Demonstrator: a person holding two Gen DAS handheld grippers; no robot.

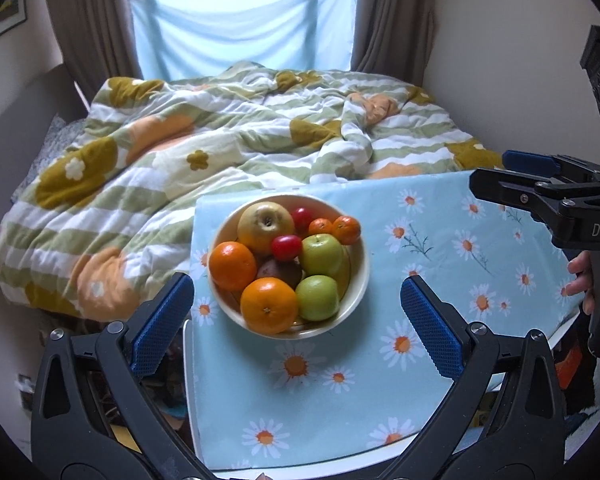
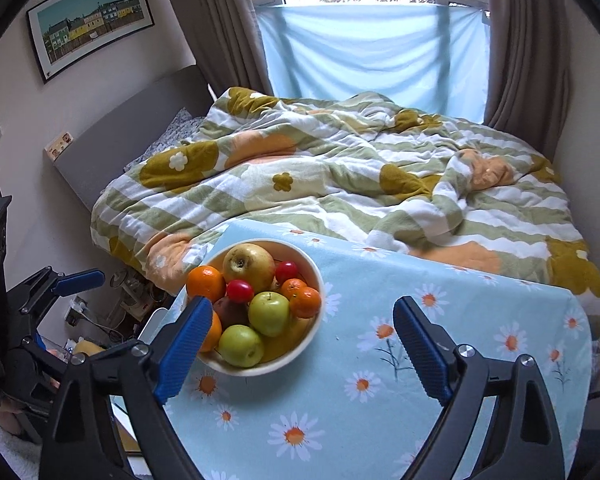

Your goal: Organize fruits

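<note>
Pale blue cloth dotted with daisies covers the table in front of us, and behind it we've got a bed under a rumpled quilt striped green and white with big mustard and peach flowers. Brown curtains frame the window, a light blue sheet hangs across its lower half, and a framed print of coloured houses sits on the wall to the left.

On the cloth, toward its left edge, we see the cream bowl, and it is full: a yellow apple at the back, two green apples on the right, large oranges at the front and left, two small mandarins at the far rim, two little red fruits in among them, and something brown tucked in the middle that we can't make out.

Our left gripper hangs above the near side of the bowl, blue pads spread wide, nothing between them but the view down onto the fruit. Our right gripper is also spread wide and empty, its left pad crossing in front of the bowl's near-left rim. A hand shows at the right gripper's handle.
</note>
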